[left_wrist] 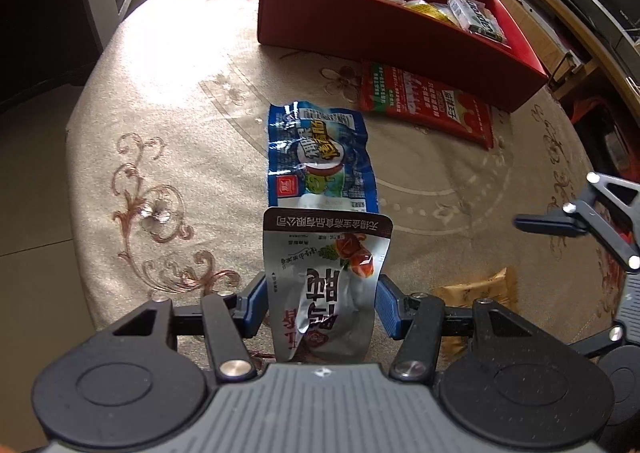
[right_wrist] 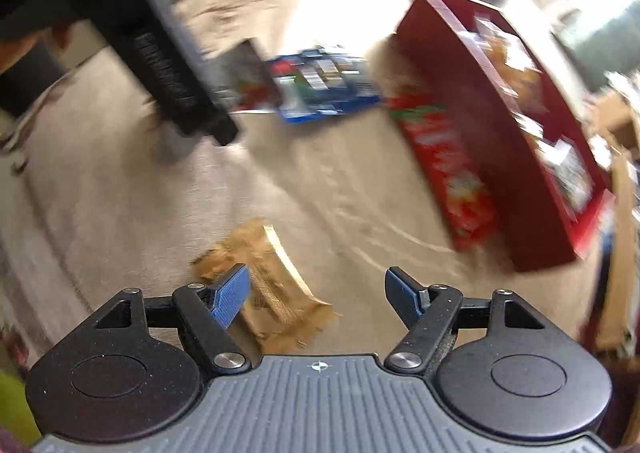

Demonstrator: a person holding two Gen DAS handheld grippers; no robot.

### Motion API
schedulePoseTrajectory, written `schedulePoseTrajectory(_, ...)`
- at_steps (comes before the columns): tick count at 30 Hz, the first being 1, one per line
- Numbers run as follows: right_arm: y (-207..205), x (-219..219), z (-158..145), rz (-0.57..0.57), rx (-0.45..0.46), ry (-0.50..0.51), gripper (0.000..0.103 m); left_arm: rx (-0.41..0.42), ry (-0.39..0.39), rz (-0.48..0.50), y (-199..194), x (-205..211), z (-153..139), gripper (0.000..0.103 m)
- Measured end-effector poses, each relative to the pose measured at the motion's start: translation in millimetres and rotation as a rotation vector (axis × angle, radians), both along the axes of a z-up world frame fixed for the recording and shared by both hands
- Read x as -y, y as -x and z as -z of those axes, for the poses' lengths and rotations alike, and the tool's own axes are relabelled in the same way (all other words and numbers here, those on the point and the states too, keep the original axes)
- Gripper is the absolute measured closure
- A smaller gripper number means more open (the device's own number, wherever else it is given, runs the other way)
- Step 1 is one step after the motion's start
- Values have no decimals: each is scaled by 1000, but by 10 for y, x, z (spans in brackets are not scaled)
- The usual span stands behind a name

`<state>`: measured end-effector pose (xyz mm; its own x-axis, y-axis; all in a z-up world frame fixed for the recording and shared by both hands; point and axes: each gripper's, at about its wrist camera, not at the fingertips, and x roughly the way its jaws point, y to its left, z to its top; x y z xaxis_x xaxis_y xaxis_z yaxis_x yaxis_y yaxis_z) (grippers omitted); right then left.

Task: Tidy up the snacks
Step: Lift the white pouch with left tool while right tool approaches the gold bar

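Observation:
My left gripper [left_wrist: 320, 295] is shut on a silver snack pouch [left_wrist: 324, 285], which stands upright between the blue pads above the table. Beyond it, a blue packet [left_wrist: 324, 157] lies flat, and a red packet [left_wrist: 428, 101] rests against the red box [left_wrist: 360, 29]. The box holds several snacks. My right gripper [right_wrist: 318, 285] is open just above the cloth, with its left finger over a brown snack packet [right_wrist: 276, 293]. That view is blurred by motion. It also shows the blue packet [right_wrist: 324, 81], the red packet [right_wrist: 448, 169] and the red box [right_wrist: 500, 157].
The round table carries a beige embroidered cloth [left_wrist: 160, 133]. Its edge curves along the left, with floor tiles below. One finger [left_wrist: 544, 223] of the right gripper shows at the right edge of the left wrist view. Shelves and cartons stand behind the box.

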<state>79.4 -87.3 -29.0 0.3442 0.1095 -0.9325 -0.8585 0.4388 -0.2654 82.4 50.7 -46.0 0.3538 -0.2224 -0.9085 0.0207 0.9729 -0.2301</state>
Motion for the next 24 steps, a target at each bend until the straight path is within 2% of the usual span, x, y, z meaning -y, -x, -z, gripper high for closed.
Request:
schedulePoseTrajectory(2, -48, -28, -5, -40, -24, -16, 21, 0, -5, 9, -5, 18, 2, 53)
schedulePoseTrajectory(6, -158, 30, -29, -33, -108, -28, 25, -4, 0, 10, -21, 20, 2, 53)
schedulePoseTrajectory(8, -93, 79, -17, -43, -141, -30, 25, -3, -3, 17, -27, 30, 5, 52)
schedulePoseTrajectory(11, 58, 48, 70, -97, -171, 17, 29, -1, -12, 22, -28, 46, 10, 52)
schedulePoseTrajectory(14, 146, -19, 38, -142, -169, 19, 31, 1, -14, 21, -28, 46, 10, 52)
schedulePoseTrajectory(18, 172, -119, -21, -220, -102, 40, 29, 2, -14, 23, -34, 47, 16, 50)
schedulePoseTrajectory(20, 95, -171, 39, -225, -106, 50, 29, 2, -16, 32, -37, 63, 20, 47)
schedulePoseTrajectory(22, 61, -203, 84, -225, -110, 48, 25, 1, -19, 41, -43, 77, 25, 43)
schedulePoseTrajectory(24, 43, -176, 71, -186, -115, 29, 26, -1, -21, 48, -49, 97, 24, 40)
